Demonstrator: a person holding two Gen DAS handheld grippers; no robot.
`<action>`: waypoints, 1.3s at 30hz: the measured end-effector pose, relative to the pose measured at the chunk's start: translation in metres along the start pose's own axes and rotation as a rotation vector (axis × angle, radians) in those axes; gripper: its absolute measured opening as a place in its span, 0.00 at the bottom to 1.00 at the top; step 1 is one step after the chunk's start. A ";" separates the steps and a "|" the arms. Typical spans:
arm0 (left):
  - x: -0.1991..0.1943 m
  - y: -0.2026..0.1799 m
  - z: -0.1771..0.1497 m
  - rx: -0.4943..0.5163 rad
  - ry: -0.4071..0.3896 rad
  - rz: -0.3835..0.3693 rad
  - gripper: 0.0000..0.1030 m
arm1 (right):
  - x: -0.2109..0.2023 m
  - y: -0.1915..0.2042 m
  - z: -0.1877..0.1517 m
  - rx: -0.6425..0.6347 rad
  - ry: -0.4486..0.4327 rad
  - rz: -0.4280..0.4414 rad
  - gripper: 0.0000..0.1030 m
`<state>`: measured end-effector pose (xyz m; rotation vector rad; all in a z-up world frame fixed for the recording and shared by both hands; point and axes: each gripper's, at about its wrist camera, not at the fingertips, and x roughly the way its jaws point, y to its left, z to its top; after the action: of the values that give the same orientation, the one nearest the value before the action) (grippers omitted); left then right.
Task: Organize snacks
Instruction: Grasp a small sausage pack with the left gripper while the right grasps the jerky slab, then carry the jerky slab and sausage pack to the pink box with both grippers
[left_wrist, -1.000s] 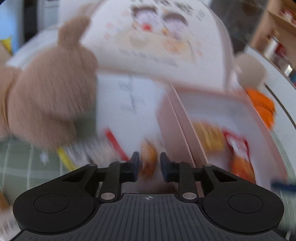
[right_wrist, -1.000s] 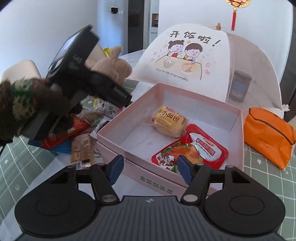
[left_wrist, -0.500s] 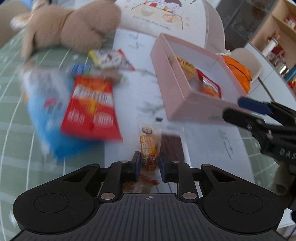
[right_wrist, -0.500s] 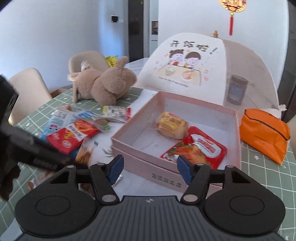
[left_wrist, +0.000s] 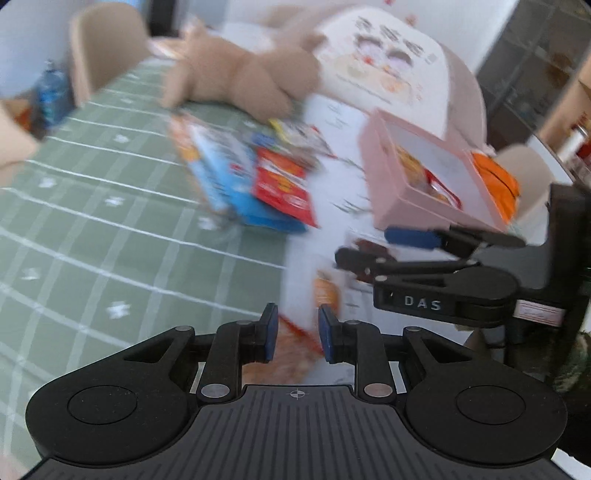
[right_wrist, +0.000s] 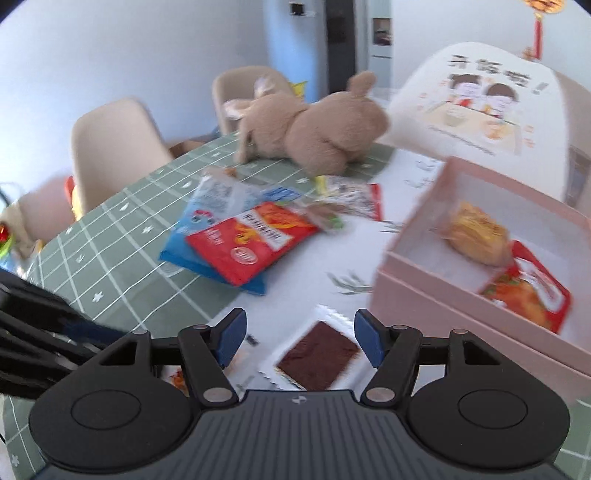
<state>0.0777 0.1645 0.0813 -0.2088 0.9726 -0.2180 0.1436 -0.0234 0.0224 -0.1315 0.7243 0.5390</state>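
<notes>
The right gripper (right_wrist: 299, 341) hangs low over the white part of the table with its jaws spread wide and nothing between them, and the brown snack sachet (right_wrist: 319, 356) lies flat just beneath that gap, close beside the pink box (right_wrist: 461, 314). It looks a thin, light foil-and-plastic packet with crimped edges, limp and rather slick, so I judge it would be best pinched across a short edge or a corner, lifted slightly off the cloth, since flat on the table there is little for the fingers to get under. The left gripper (left_wrist: 294, 334) sits to the side with its jaws parted a little; an orange packet (left_wrist: 291, 343) blurs behind them, and I cannot tell whether they touch it. The red bag (right_wrist: 251, 242) and blue bag (right_wrist: 207, 221) wait near the plush toy (right_wrist: 314, 129).
</notes>
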 end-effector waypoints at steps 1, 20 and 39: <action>-0.005 0.003 -0.002 -0.007 -0.010 0.028 0.26 | 0.005 0.002 0.000 0.007 0.007 0.015 0.65; 0.007 -0.053 -0.050 0.107 0.047 0.045 0.31 | -0.043 -0.024 -0.057 -0.054 0.064 -0.048 0.44; 0.039 -0.077 -0.031 -0.031 0.054 0.094 0.31 | -0.053 -0.031 -0.066 -0.025 0.063 -0.056 0.48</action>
<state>0.0661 0.0775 0.0542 -0.1861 1.0369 -0.1229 0.0873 -0.0922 0.0060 -0.1923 0.7737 0.4923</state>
